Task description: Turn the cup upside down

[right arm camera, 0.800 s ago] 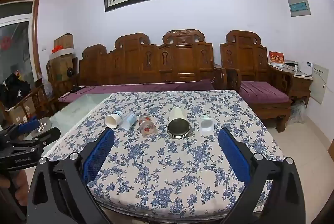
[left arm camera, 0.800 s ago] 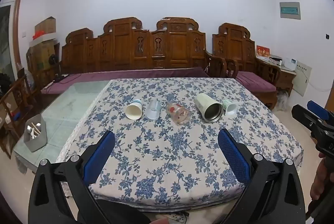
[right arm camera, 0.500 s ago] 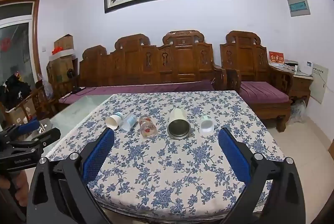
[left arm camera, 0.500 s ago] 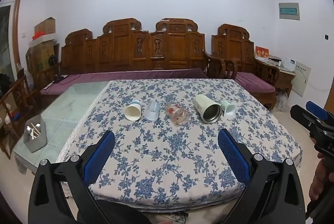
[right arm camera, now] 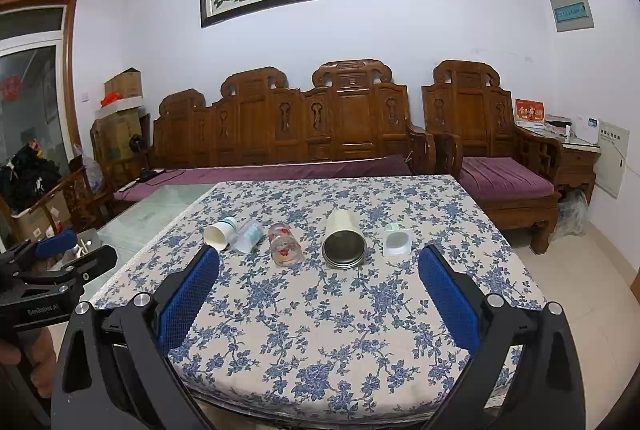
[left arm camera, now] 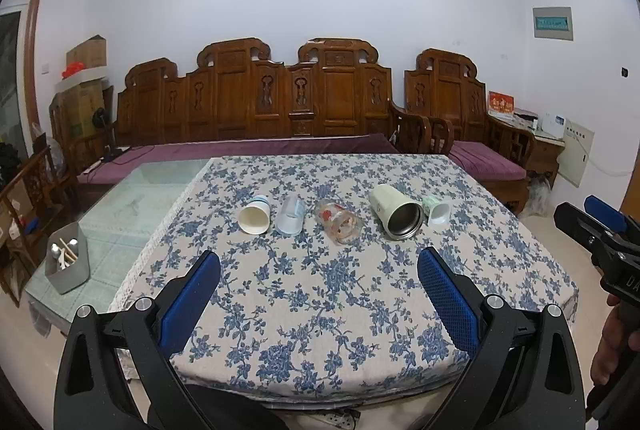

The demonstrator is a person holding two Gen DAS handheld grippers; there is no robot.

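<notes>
Both views have eased slightly back from the five cups.
Left gripper (left arm camera: 319, 270) and right gripper (right arm camera: 319, 270) spread wide, empty; cups lie sideways on the tabletop (left arm camera: 320, 310).

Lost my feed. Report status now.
Left tongs open, right tongs open, both short of the table. Five cups lying sideways in a row, untouched. Nothing in the way.

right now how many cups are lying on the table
5, in a row on their sides, left to right: white paper cup, clear plastic cup, flowered glass, steel-lined tumbler, small white cup. None looks hidden.
</notes>
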